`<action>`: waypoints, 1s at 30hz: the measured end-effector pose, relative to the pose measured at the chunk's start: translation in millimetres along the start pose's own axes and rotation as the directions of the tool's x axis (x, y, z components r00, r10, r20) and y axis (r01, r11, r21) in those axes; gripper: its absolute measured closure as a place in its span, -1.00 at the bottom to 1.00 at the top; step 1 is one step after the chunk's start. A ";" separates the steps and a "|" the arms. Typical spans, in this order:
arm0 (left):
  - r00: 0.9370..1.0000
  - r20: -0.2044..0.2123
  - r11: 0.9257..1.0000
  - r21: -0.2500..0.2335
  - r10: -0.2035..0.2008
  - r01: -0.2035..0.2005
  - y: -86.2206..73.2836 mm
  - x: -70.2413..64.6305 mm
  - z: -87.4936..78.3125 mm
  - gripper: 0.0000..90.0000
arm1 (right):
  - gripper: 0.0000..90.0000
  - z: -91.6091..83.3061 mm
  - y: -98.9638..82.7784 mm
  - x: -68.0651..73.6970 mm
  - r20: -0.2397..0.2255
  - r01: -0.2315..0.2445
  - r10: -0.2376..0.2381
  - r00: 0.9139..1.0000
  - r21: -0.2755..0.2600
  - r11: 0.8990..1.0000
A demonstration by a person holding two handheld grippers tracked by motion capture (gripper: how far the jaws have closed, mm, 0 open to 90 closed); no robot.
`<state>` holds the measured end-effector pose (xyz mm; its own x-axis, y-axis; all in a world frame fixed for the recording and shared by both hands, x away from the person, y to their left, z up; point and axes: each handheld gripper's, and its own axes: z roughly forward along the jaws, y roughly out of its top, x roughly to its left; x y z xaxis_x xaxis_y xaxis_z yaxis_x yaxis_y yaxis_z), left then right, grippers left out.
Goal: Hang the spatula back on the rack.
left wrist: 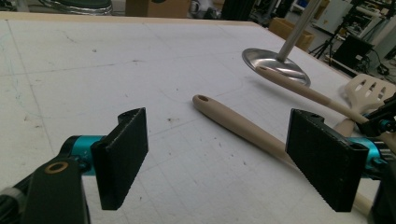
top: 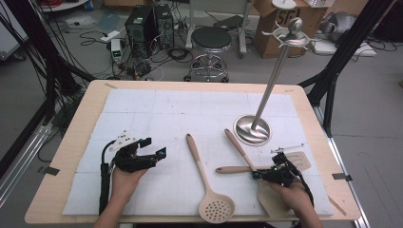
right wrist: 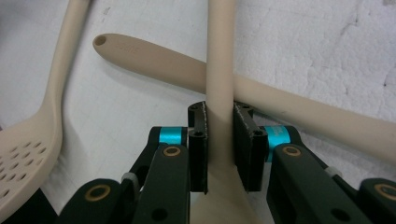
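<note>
Beige and smooth, the spatula handle [right wrist: 219, 70] is running straight up between the right gripper's [right wrist: 220, 140] fingers, which are clamping it, crossing another handle [right wrist: 154, 60] just beyond; the left gripper's [left wrist: 219, 158] fingers are gaping empty.

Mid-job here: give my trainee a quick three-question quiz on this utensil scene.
1. True or false: the right tool is shut on a spatula handle.
2. How do the left tool's jaws stand?
3. Which utensil lies between the two hands: A) skimmer, B) whisk, C) fork?

Key: 1 true. 2 wide apart, holding nothing. 3 A.
</note>
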<state>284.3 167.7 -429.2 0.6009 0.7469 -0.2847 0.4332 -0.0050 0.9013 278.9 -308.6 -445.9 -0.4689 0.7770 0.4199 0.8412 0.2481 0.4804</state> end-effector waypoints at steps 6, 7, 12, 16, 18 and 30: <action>1.000 -0.004 1.000 -0.004 -0.002 0.002 0.1 0.1 -0.6 -0.52 | 0.74 -0.7 -0.3 2.2 0.012 0.019 -0.019 1.000 -0.002 1.000; 1.000 -0.003 1.000 -0.007 -0.005 0.005 0.1 0.2 -0.7 -0.52 | 0.74 -0.7 -0.5 2.3 0.019 0.024 -0.024 1.000 -0.007 1.000; 1.000 -0.005 1.000 -0.010 -0.006 0.006 0.3 2.4 -2.7 -0.52 | 0.75 -9.0 -0.5 9.2 0.000 0.040 -0.040 0.999 -0.040 0.998; 1.000 -0.004 1.000 -0.011 -0.005 0.005 0.5 2.4 -3.7 -0.52 | 0.75 -14.2 1.2 12.8 -0.011 0.056 -0.056 0.998 -0.066 0.996; 1.000 -0.005 1.000 -0.011 -0.005 0.005 0.6 2.5 -3.8 -0.51 | 0.75 -18.1 1.8 15.5 -0.008 0.071 -0.072 0.997 -0.094 0.993; 1.000 -0.009 1.000 -0.015 -0.005 0.005 0.6 2.7 -4.3 -0.51 | 0.74 -39.6 4.7 23.1 -0.029 0.101 -0.113 0.993 -0.265 0.959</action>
<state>283.3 172.5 -428.1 0.5926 0.7527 -0.2867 0.4266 0.0087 0.9044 261.4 -312.3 -403.5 -0.5683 0.7272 0.3850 0.6881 0.1634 0.7070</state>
